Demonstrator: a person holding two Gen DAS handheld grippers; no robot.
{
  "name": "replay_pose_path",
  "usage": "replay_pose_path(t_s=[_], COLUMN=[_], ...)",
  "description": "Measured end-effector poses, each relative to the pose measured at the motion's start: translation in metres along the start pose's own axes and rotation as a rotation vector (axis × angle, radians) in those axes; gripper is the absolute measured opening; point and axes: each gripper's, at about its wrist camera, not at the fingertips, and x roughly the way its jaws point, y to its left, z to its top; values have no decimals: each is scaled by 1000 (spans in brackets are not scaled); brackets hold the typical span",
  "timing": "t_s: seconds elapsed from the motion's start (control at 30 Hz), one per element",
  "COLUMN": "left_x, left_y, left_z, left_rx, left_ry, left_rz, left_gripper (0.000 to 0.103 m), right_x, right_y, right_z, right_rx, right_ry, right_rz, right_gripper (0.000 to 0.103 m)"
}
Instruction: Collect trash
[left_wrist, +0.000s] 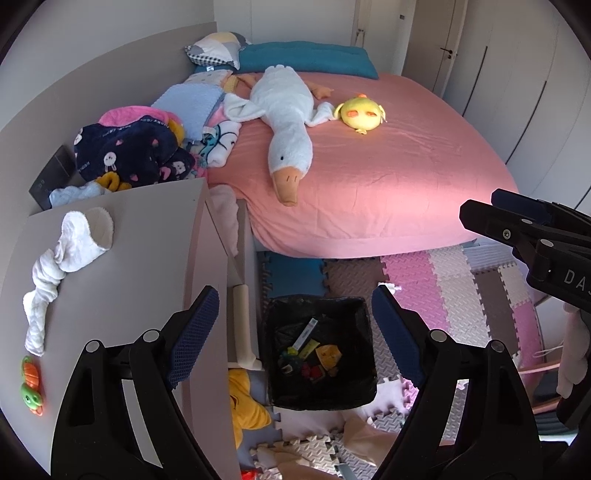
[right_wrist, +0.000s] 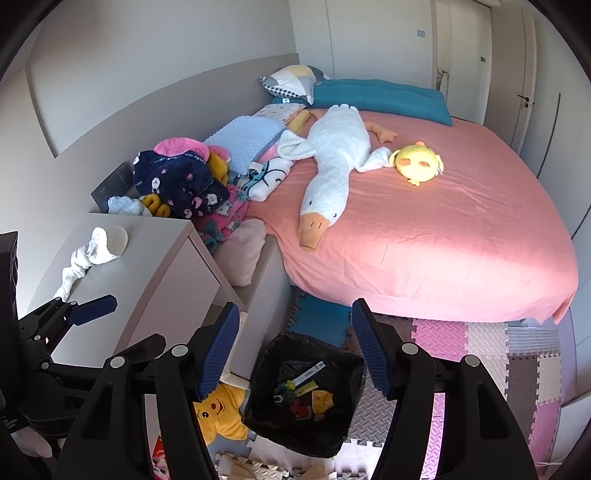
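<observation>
A black-lined trash bin (left_wrist: 360, 391) stands on the foam floor mat beside the bed; it also shows in the right wrist view (right_wrist: 266, 421). Inside lie several wrappers and scraps, among them a yellow wrapper (left_wrist: 328, 355) (right_wrist: 322, 400). My left gripper (left_wrist: 295, 325) hangs open and empty above the bin. My right gripper (right_wrist: 293, 349) is also open and empty above it. The right gripper shows at the right edge of the left wrist view (left_wrist: 517, 229). The left gripper shows at the left of the right wrist view (right_wrist: 74, 314).
A grey nightstand (left_wrist: 147, 266) at the left carries a white cloth (left_wrist: 70, 254) and a small orange-green toy (left_wrist: 31, 384). The pink bed (left_wrist: 406, 166) holds a white goose plush (left_wrist: 284, 122), a yellow plush (left_wrist: 360, 112) and piled clothes (left_wrist: 133, 147). A yellow star plush (right_wrist: 221, 413) lies on the floor.
</observation>
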Motion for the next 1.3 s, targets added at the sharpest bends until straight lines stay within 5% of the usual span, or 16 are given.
replay_pose_path(t_s=[1.3], left_x=[-73], left_y=[167], left_z=[-114], left_rx=[-390], left_ry=[45], left_rz=[286], left_gripper=[83], right_x=[43], right_y=[206], right_z=[-11], right_rx=[-357], right_ry=[111], right_rz=[319], right_gripper=[64])
